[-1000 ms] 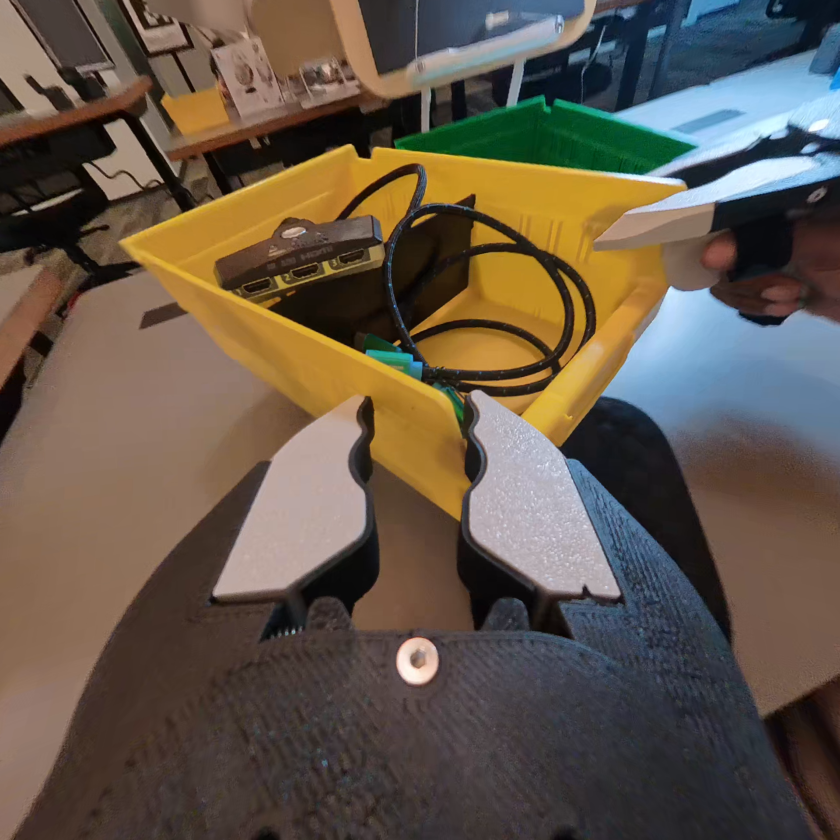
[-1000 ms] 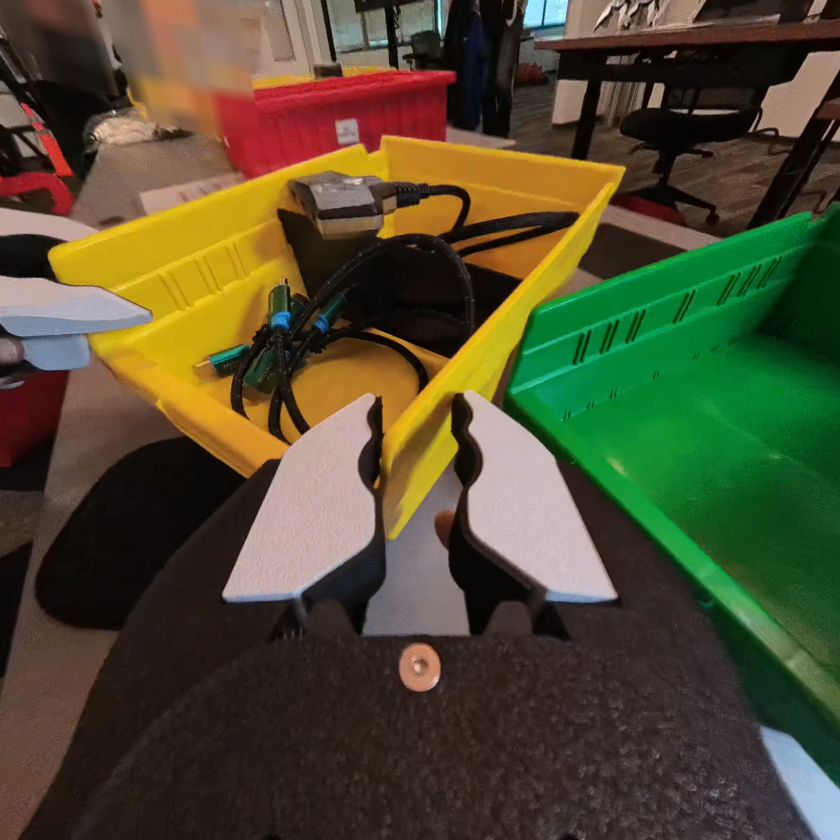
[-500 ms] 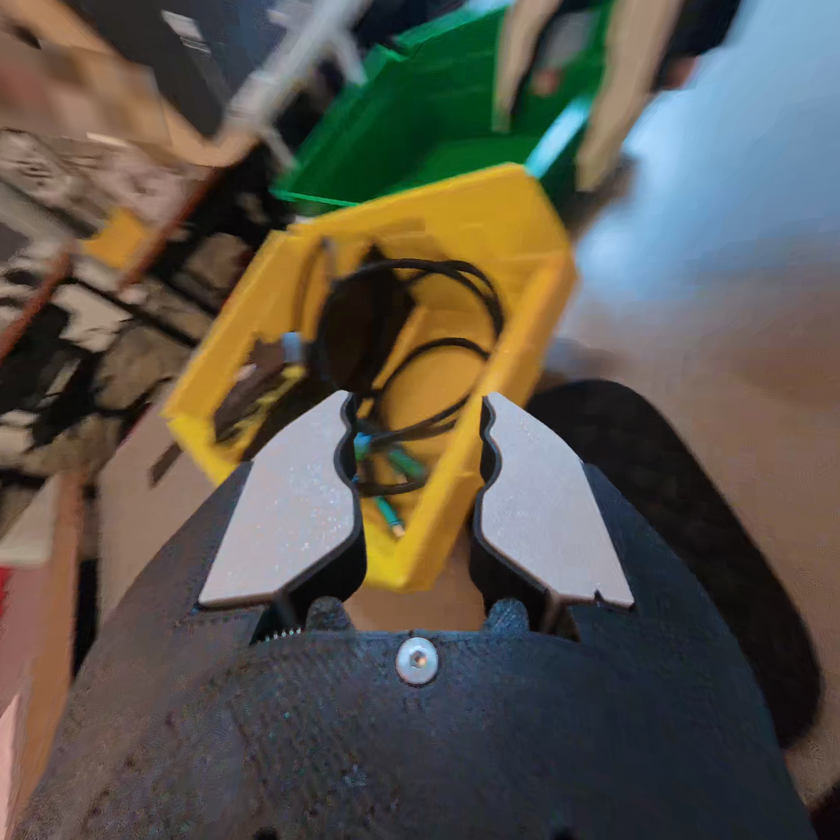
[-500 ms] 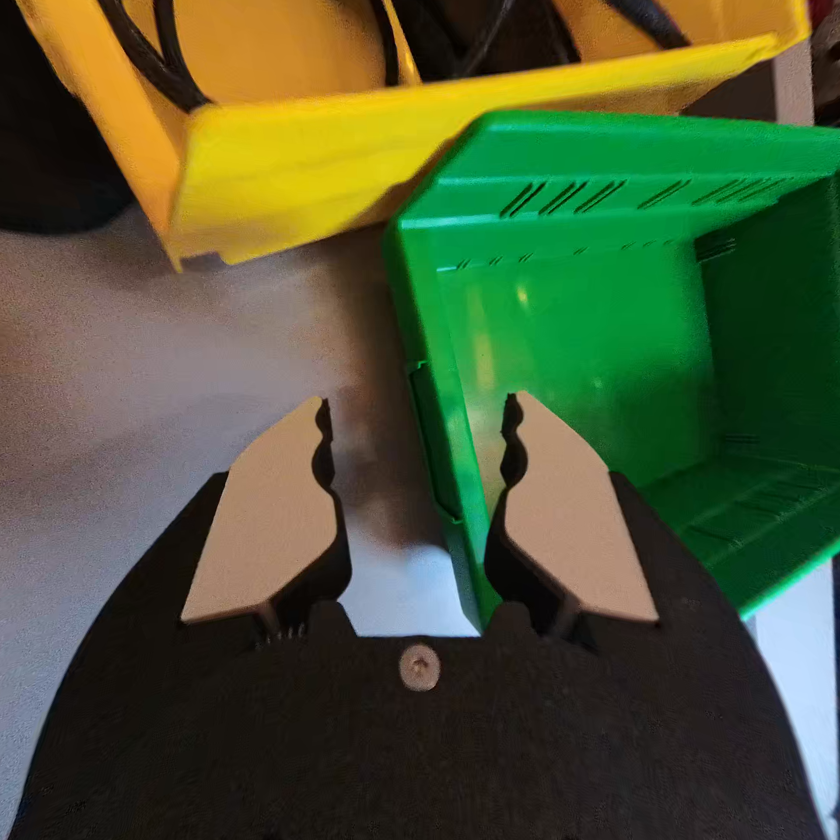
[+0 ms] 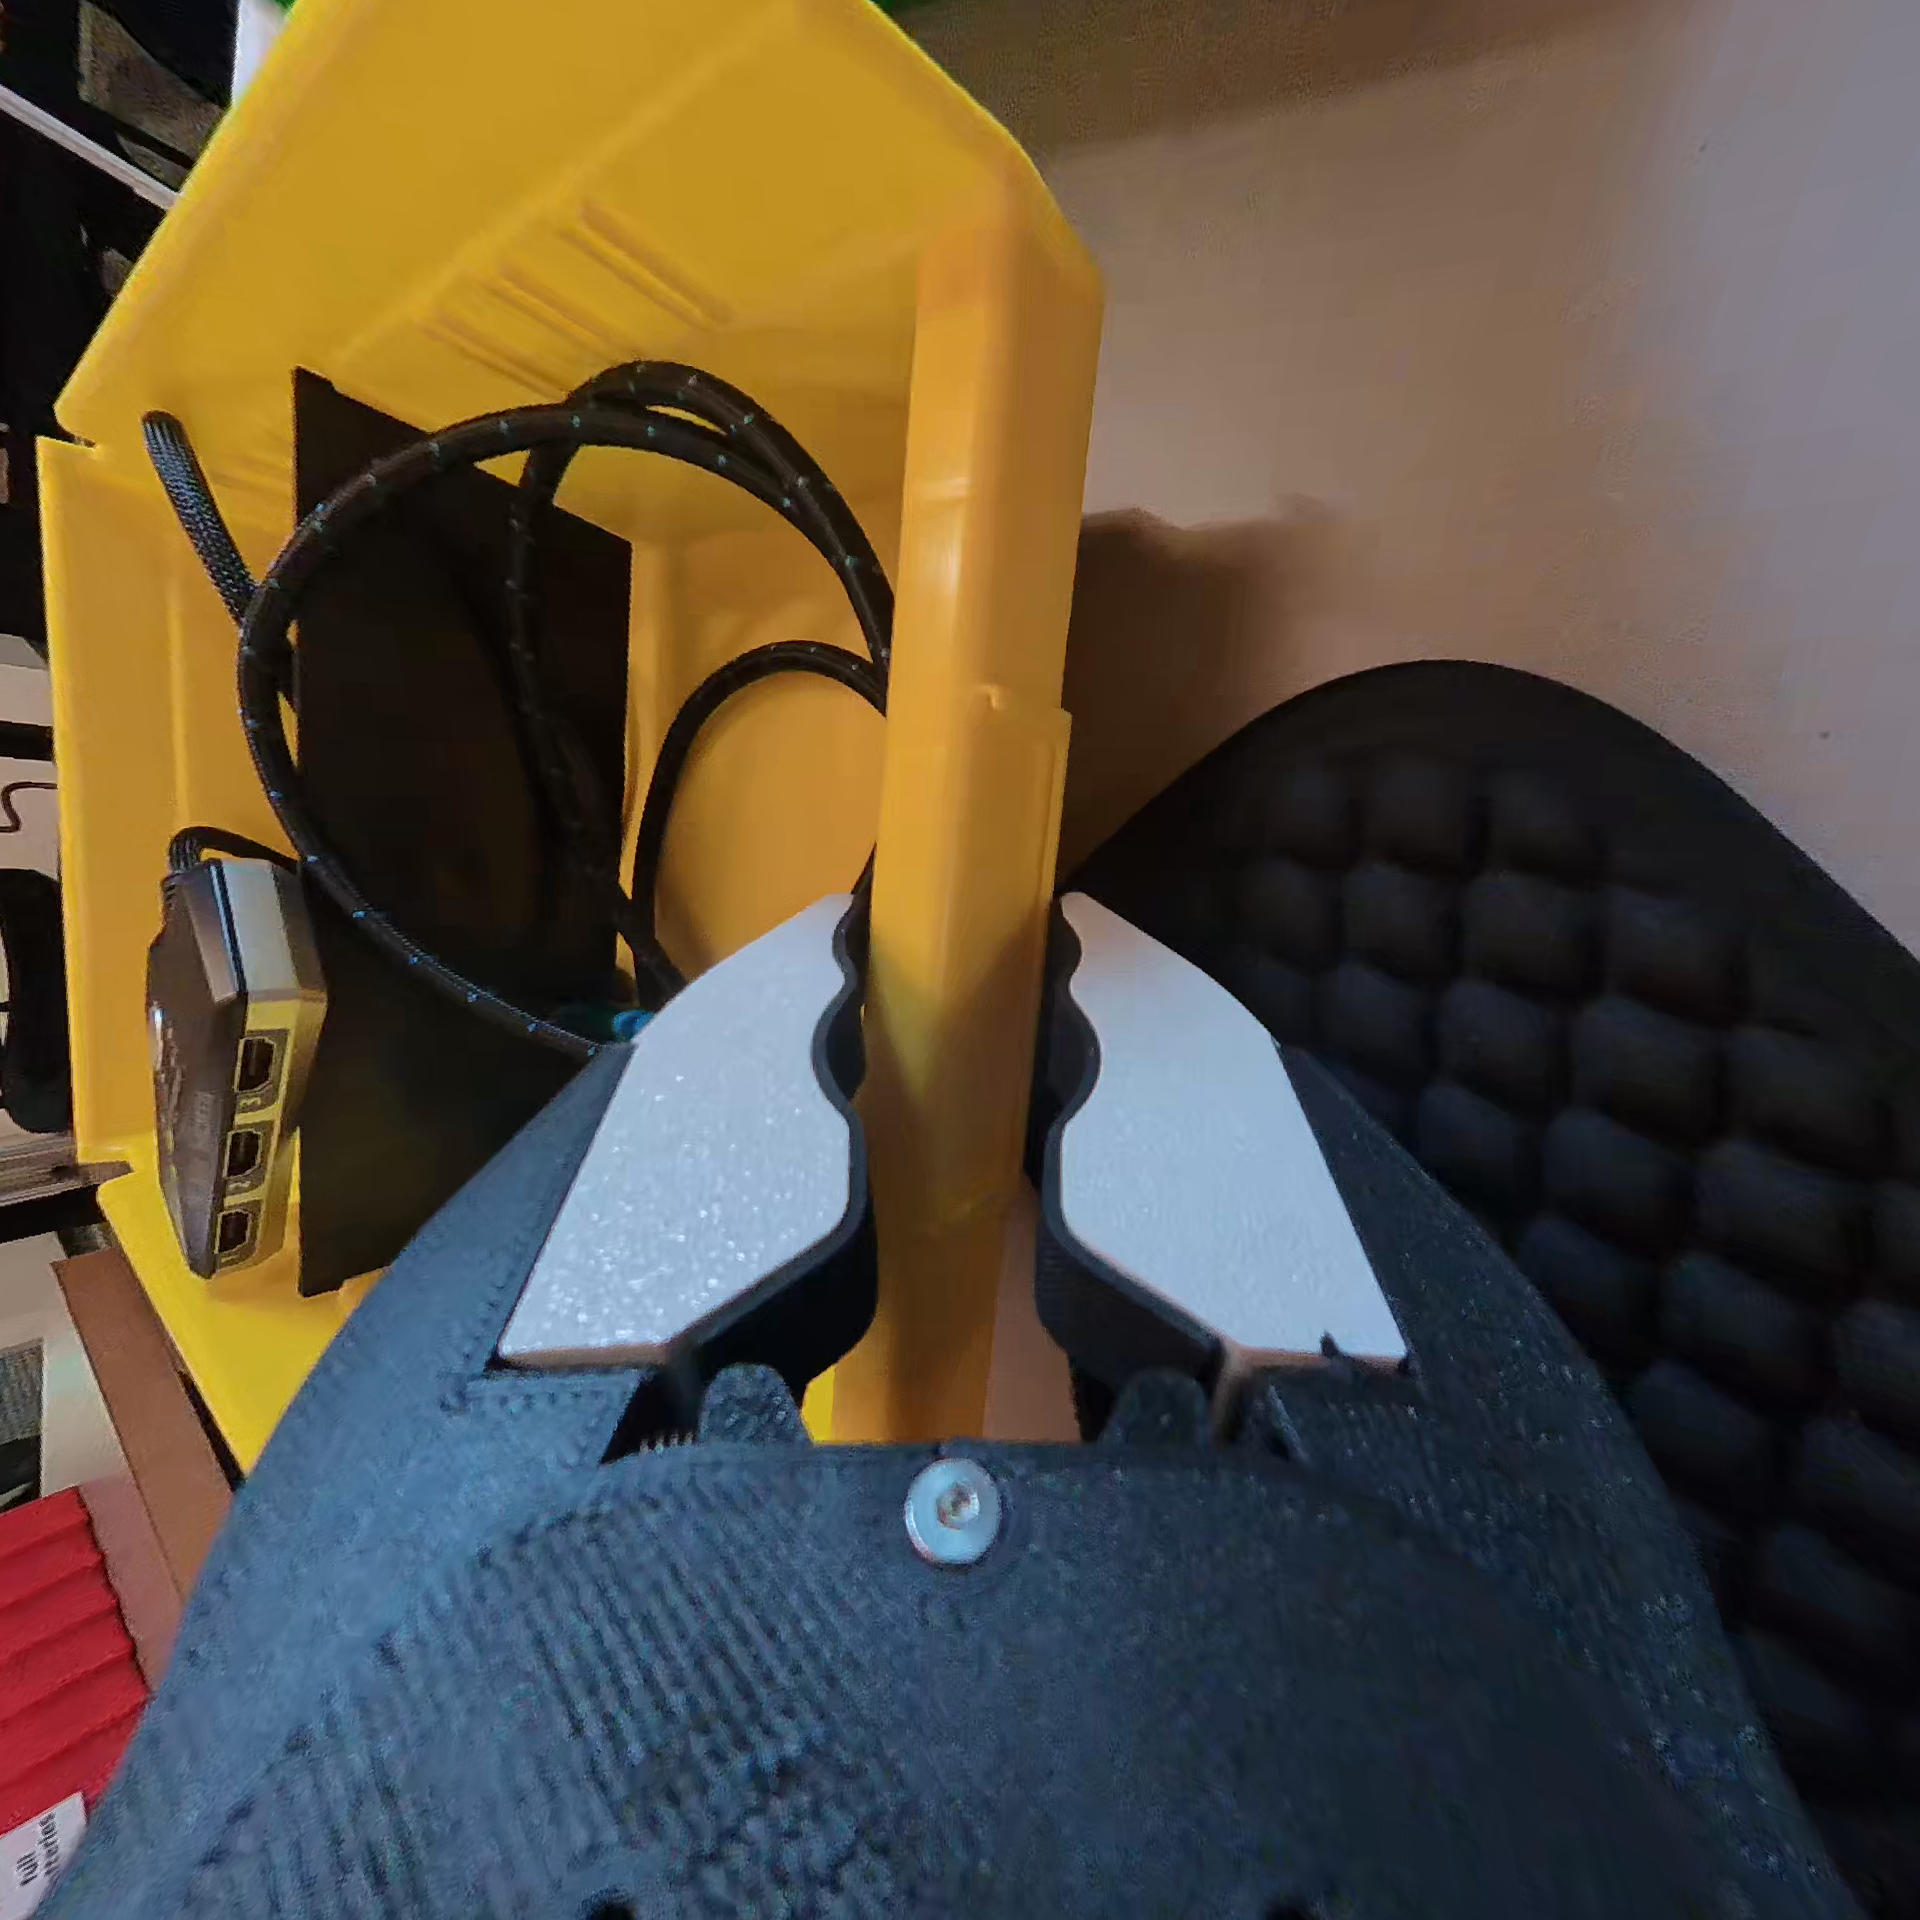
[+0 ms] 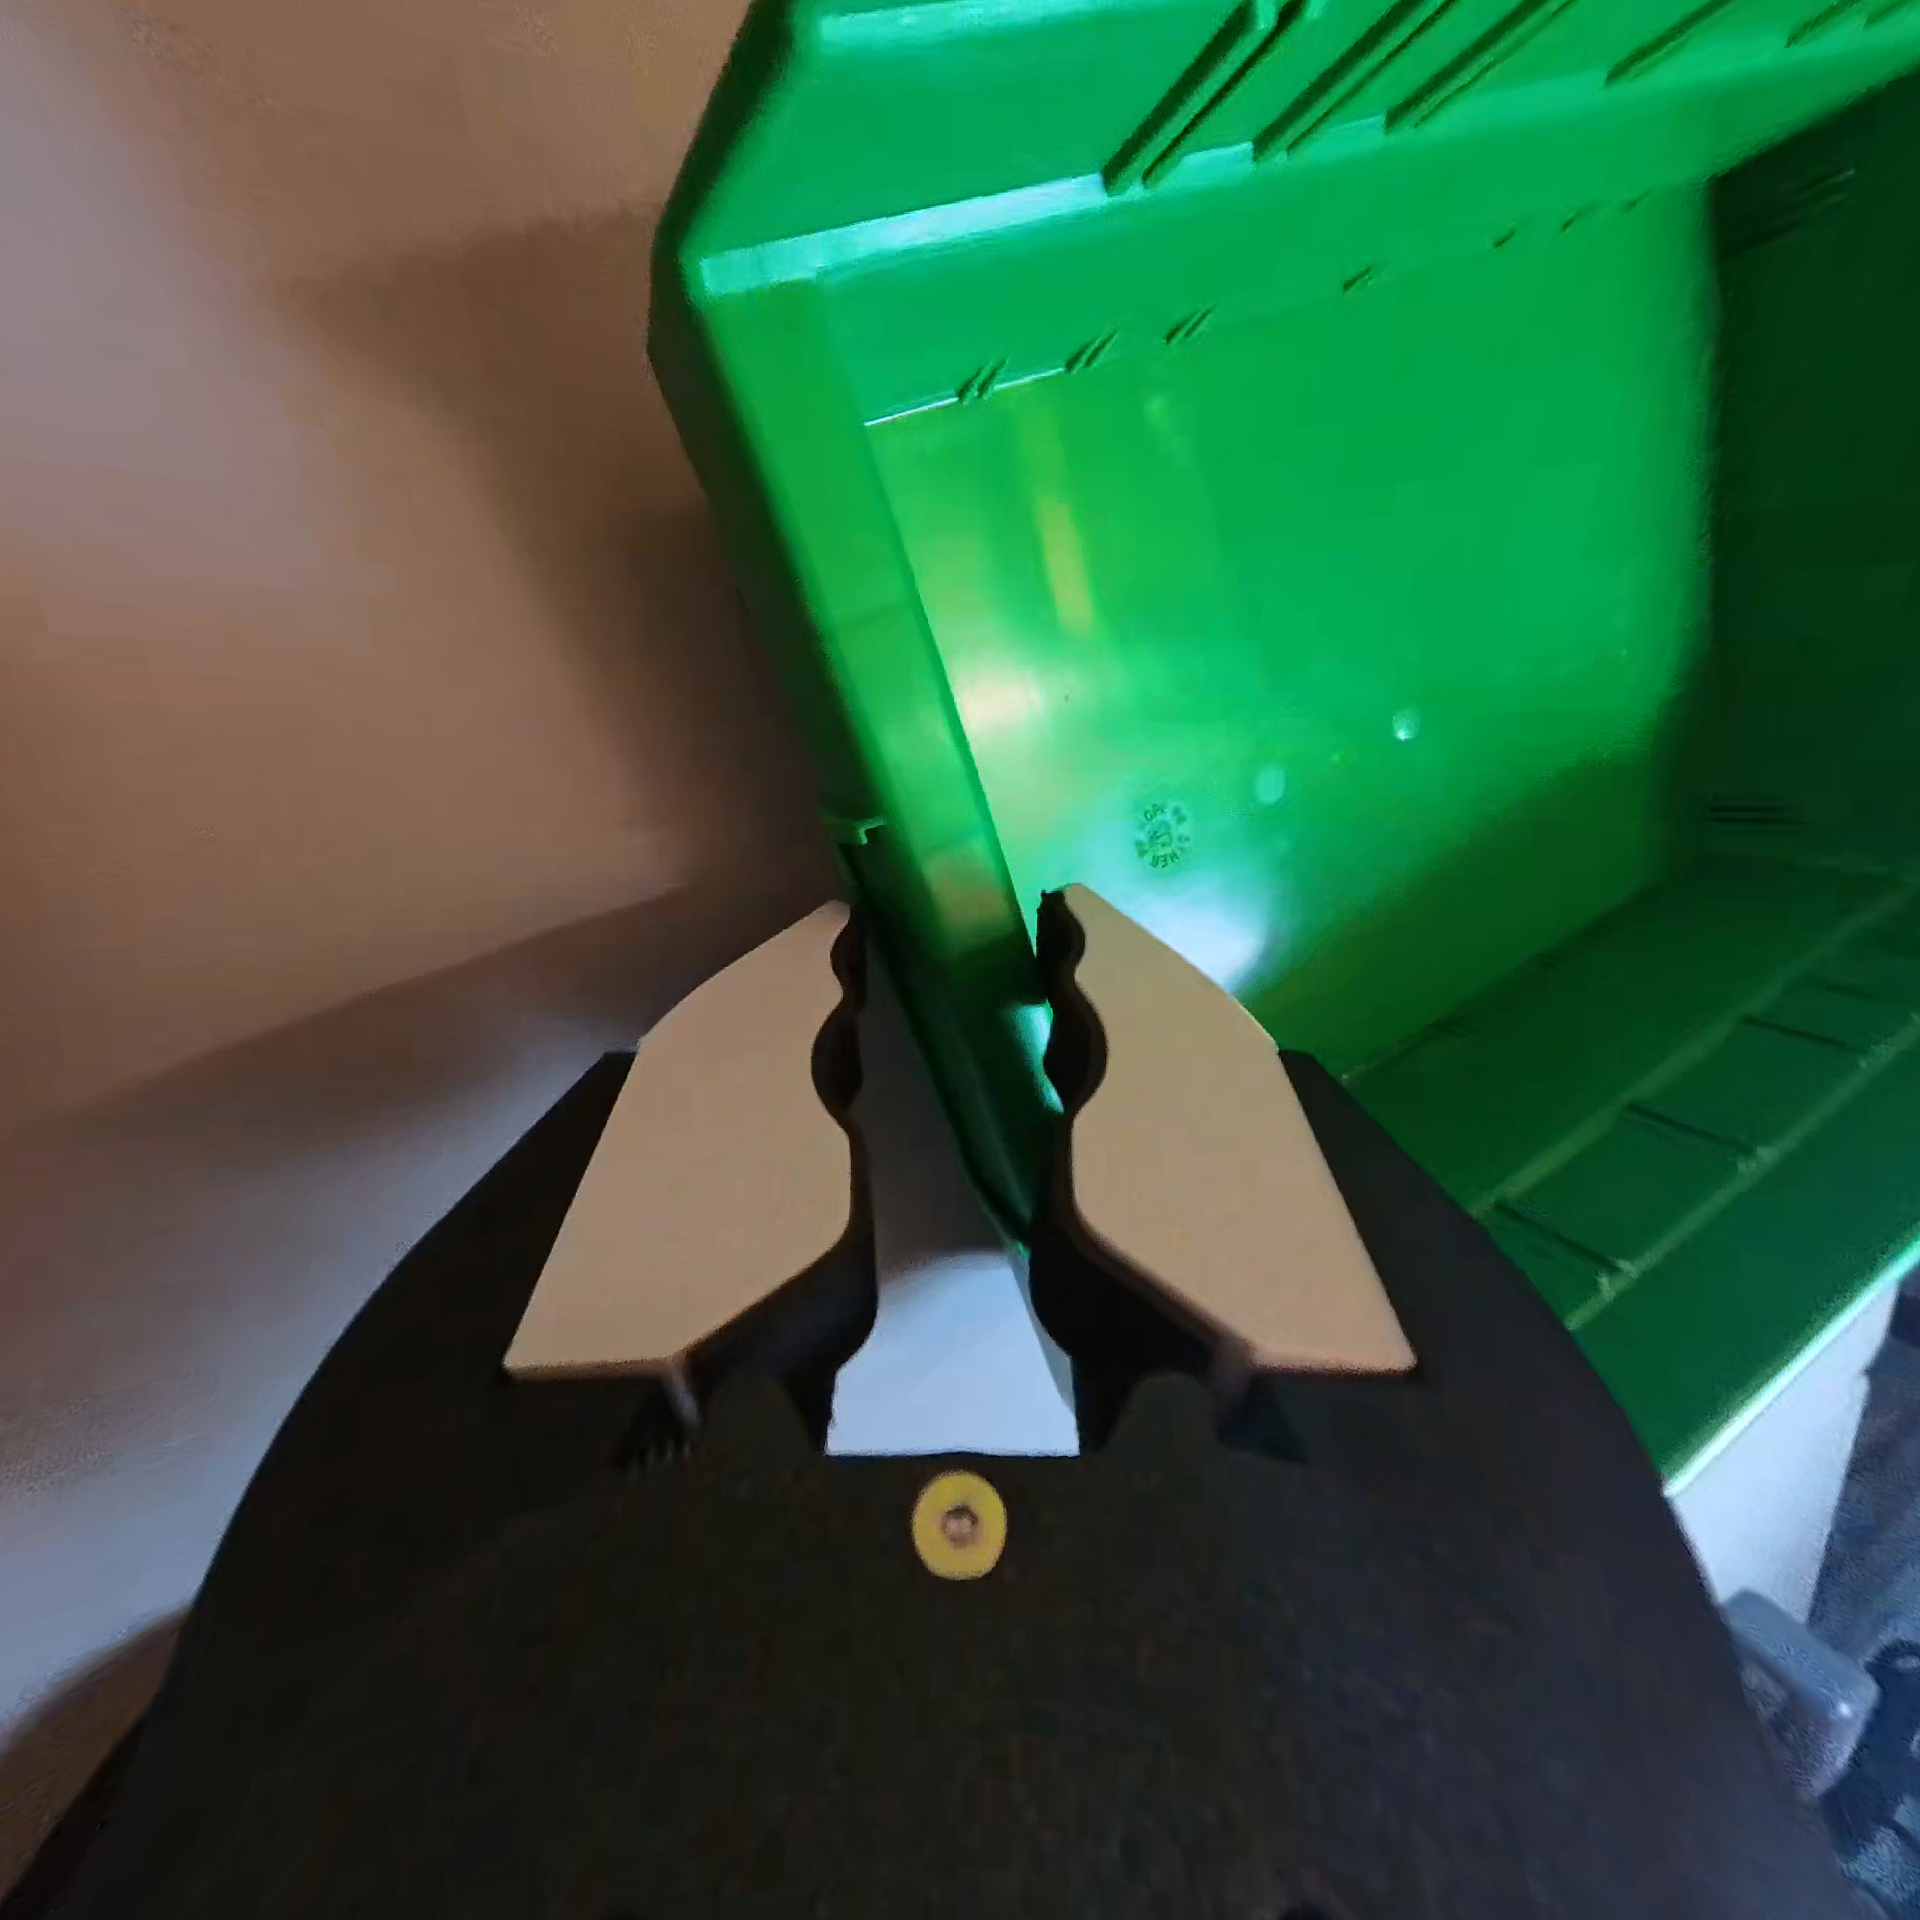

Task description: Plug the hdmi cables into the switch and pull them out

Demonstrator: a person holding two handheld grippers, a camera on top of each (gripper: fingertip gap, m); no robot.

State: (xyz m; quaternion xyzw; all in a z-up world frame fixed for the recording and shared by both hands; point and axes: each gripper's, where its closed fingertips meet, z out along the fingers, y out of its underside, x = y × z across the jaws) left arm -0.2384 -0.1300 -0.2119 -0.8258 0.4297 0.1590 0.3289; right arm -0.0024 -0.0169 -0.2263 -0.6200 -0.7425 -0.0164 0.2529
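Since half a second ago both grippers have dropped onto bin walls. Left gripper point(image 5: 956, 925): jaws straddle the rim of the yellow bin point(image 5: 520, 239), closed against it on both sides. Left wrist view alone shows the bin's contents: the switch point(image 5: 223, 1081) against the bin's left wall, its ports facing the camera and unoccupied; coiled black braided hdmi cables point(image 5: 540, 582) beside it; a black textured pad point(image 5: 1621, 1039) on the tabletop point(image 5: 1507, 343) right of the bin. Right gripper point(image 6: 951, 920): jaws clamped on the green bin point(image 6: 1351, 540) wall; only this view shows that bin.
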